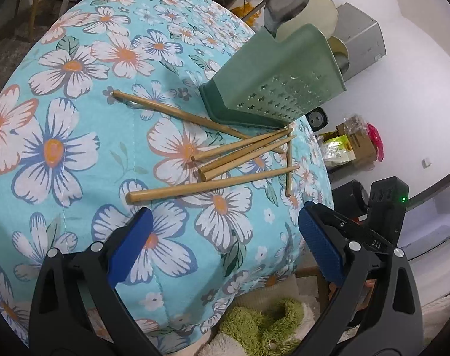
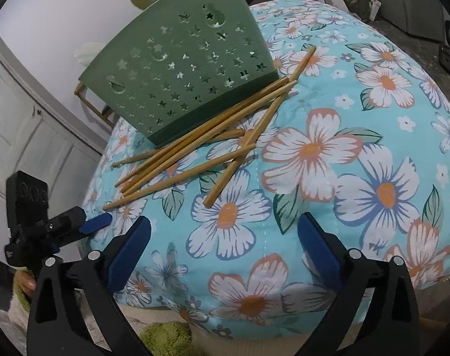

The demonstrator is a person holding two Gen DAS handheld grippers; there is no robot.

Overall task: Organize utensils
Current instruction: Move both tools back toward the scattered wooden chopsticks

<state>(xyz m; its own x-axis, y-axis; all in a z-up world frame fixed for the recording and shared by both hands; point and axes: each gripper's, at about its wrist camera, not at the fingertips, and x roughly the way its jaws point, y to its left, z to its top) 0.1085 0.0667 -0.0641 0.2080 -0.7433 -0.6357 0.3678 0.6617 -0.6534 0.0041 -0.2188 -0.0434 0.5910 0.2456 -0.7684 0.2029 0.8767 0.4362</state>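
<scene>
Inside green holder (image 1: 272,68), grey-handled utensil (image 1: 284,6).

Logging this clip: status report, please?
Left gripper and right gripper open, empty. Chopsticks loose on floral cloth beside green holder. Nothing in the way.

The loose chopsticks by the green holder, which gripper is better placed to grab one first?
Probably the left gripper: its open jaws sit just short of the nearest chopstick, lying crosswise ahead. The right gripper, also open, has more bare cloth before the pile.

Even indoor light, sharp, fisheye-warped edges
</scene>
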